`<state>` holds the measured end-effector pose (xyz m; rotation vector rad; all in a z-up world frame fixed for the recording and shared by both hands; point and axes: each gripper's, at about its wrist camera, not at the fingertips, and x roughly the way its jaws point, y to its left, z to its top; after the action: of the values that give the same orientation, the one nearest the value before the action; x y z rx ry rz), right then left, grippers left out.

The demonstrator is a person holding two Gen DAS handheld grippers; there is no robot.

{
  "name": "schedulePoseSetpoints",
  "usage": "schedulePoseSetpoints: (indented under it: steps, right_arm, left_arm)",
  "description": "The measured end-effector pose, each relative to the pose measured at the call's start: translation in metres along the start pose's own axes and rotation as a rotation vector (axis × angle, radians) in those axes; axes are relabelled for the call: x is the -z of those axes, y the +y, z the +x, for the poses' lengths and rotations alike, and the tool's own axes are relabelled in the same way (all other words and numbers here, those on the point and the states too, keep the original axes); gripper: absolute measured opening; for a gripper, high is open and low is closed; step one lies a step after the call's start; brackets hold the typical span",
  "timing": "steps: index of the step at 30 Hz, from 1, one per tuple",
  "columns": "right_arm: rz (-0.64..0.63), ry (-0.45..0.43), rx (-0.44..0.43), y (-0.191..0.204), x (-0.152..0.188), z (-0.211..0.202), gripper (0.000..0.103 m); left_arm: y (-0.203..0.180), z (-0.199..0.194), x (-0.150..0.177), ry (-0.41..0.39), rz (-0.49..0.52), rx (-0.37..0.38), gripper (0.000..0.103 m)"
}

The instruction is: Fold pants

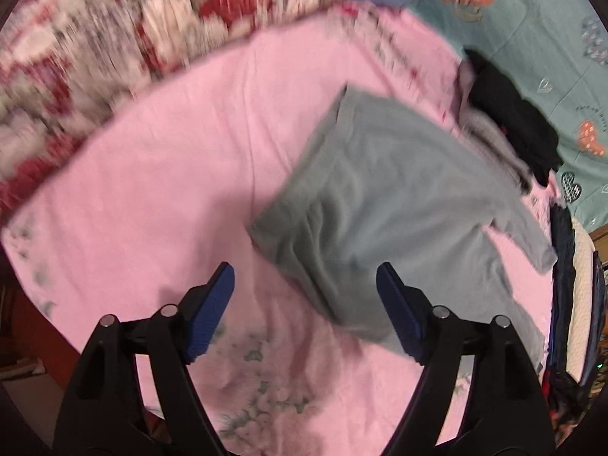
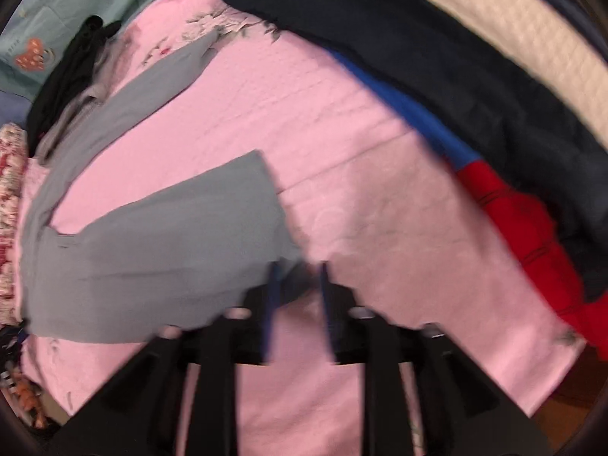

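Grey pants blurred, edge-cropped

No legible text (prints blurred).

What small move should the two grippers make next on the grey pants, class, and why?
Probably bring one leg over the other: the grey pants lie flat on the pink sheet with legs splayed, and both the left gripper and right gripper hold nothing.
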<state>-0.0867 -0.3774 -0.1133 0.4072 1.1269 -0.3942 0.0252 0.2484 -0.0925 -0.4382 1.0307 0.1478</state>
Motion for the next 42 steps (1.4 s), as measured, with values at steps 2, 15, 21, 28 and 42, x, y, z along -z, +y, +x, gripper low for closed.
schedulePoseSetpoints:
  steps: [2, 15, 21, 28, 42]
  right_arm:
    - [-0.028, -0.077, -0.003, 0.006, -0.013, -0.022, 0.045]
    - [-0.071, -0.054, -0.150, 0.082, -0.202, 0.075, 0.027]
    - [-0.086, -0.022, -0.175, 0.095, -0.226, 0.101, 0.028]
    - [-0.168, 0.027, -0.121, 0.123, -0.229, 0.111, 0.028]
    - [-0.011, -0.009, -0.096, 0.049, -0.177, 0.058, 0.002]
  left_arm:
    - [-0.006, -0.016, -0.012, -0.043, 0.025, 0.004, 0.079]
    - [-0.083, 0.120, -0.099, 0.258, 0.160, 0.054, 0.044]
    - [-0.088, 0.132, -0.106, 0.240, 0.161, 0.037, 0.047]
    - [-0.097, 0.136, -0.109, 0.228, 0.192, 0.004, 0.052]
    - [-0.091, 0.127, -0.094, 0.214, 0.247, 0.006, 0.024]
